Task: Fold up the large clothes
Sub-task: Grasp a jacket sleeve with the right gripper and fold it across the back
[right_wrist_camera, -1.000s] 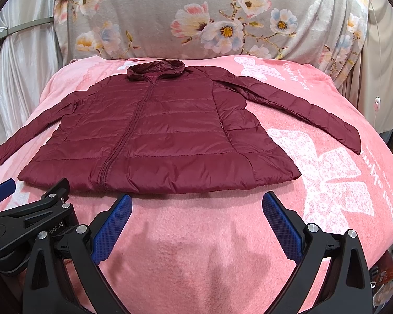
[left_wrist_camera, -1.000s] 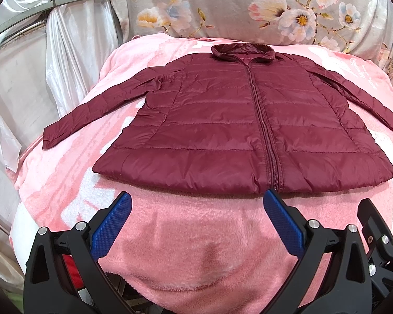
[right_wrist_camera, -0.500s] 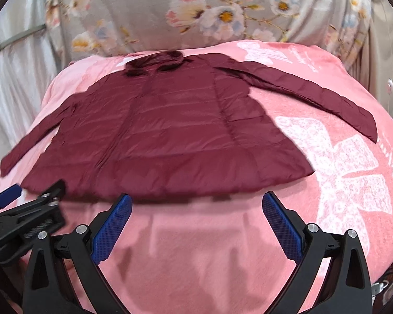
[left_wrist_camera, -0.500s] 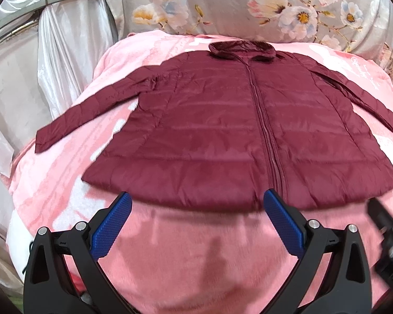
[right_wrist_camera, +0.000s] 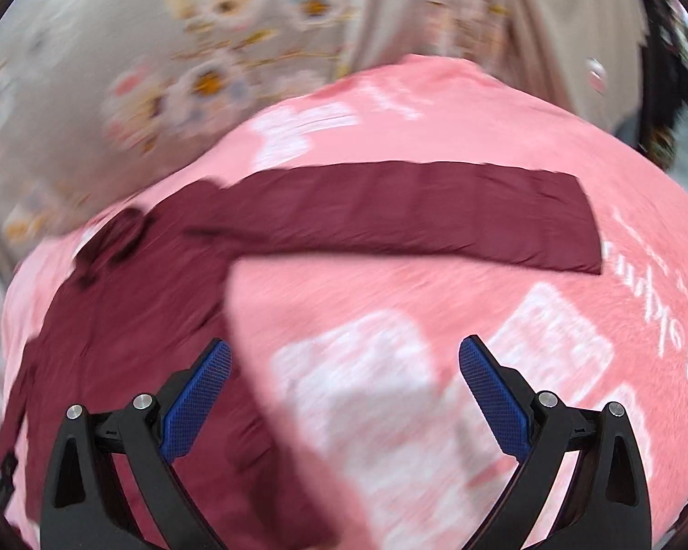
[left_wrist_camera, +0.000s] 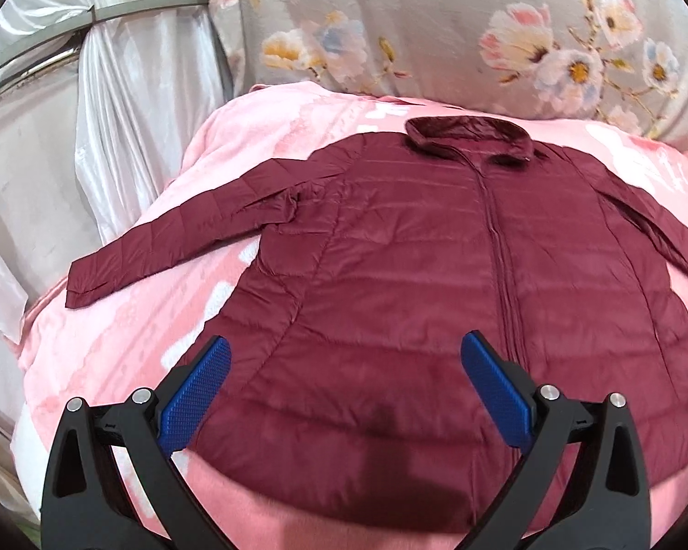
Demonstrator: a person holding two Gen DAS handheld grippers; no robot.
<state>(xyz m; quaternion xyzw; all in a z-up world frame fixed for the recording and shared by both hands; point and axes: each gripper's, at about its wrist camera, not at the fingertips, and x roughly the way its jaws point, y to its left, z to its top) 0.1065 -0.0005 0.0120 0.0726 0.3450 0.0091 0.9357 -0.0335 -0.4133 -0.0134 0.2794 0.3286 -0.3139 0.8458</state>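
Maroon jacket [left_wrist_camera: 458,284] flat on pink blanket [left_wrist_camera: 128,334]. Left gripper [left_wrist_camera: 344,385] jaws wide apart w/ hem btwn them; right gripper [right_wrist_camera: 344,385] jaws apart, sleeve [right_wrist_camera: 413,215] ahead.

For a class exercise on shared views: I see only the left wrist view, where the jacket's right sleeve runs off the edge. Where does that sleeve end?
Observer: The right sleeve lies stretched flat on the pink blanket; its cuff stops short of the white lettering.
Operator: Are the right tongs holding anything?
Observer: No. The right tongs are open, over bare blanket beside the jacket.
Operator: How sharp is that view?
Observer: Blurred; the floral cover behind is smeared.
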